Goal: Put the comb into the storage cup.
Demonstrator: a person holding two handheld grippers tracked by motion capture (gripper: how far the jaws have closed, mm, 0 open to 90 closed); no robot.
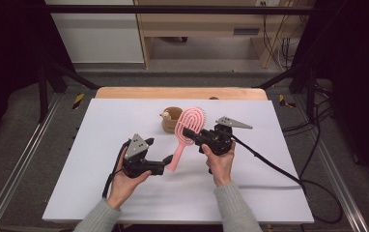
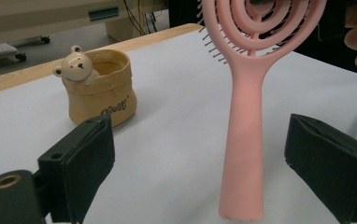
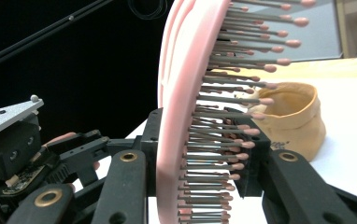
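Note:
A pink hairbrush (image 1: 190, 122) hangs upright above the white table, head up and handle down. My right gripper (image 1: 191, 134) is shut on its round head, one jaw on the flat back and the other among the bristles (image 3: 223, 116). In the right gripper view the right gripper (image 3: 200, 158) clamps the head edge-on. My left gripper (image 1: 167, 165) stands open at the handle's lower end. In the left gripper view the handle (image 2: 243, 140) hangs between the wide-apart jaws of the left gripper (image 2: 200, 140), nearer the right one, and touches neither pad.
A tan pouch-shaped cup (image 1: 171, 120) with a small bear figure (image 2: 76, 67) on its rim stands behind the brush on the white table cover (image 1: 124, 193). Cables trail from the right gripper over the table's right edge. A wooden table edge (image 1: 180, 92) runs along the back.

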